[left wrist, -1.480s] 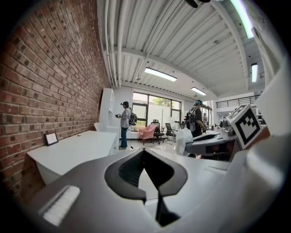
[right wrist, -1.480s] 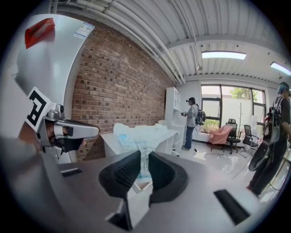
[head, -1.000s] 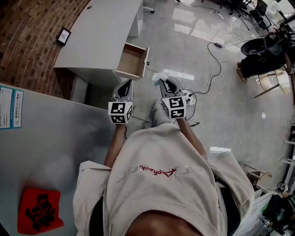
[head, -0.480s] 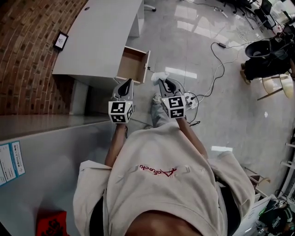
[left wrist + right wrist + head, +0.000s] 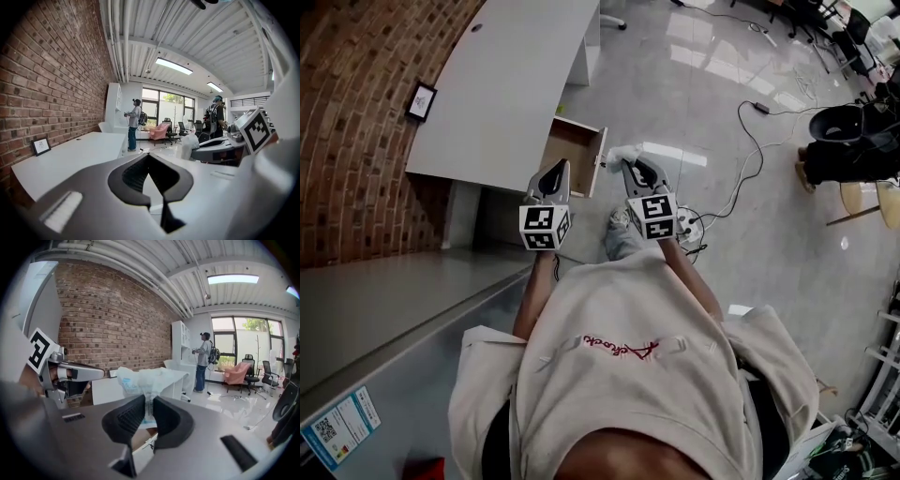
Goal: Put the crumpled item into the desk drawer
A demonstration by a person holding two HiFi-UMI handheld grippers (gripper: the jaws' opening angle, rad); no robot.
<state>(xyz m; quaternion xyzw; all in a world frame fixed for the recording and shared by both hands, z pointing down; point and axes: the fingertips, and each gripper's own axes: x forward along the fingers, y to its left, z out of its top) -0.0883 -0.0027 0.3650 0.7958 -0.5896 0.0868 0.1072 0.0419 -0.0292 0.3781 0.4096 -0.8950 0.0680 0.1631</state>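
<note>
Right hand-held gripper (image 5: 146,404) is clenched on the crumpled item (image 5: 143,377): white, thin plastic with some blue print, bunched up above the pads. The lower part is pinched between the jaws.

Left hand-held gripper (image 5: 148,155) is closed with its tips touching and nothing between them. It's held up level with the right one, side by side and apart.

In the head view the item (image 5: 623,152) is in the air at the right gripper's tip, over the floor (image 5: 703,103). It's just beside the front panel of the drawer (image 5: 575,150) and not inside it. The drawer is pulled out from the near end of the white table (image 5: 502,89), and what shows of its wood-coloured inside looks bare.

A small frame (image 5: 421,100) stands on the table's far edge by the brick wall (image 5: 352,141). Cables (image 5: 748,127) run across the floor to the right. Both arms reach forward from the person's beige top.
</note>
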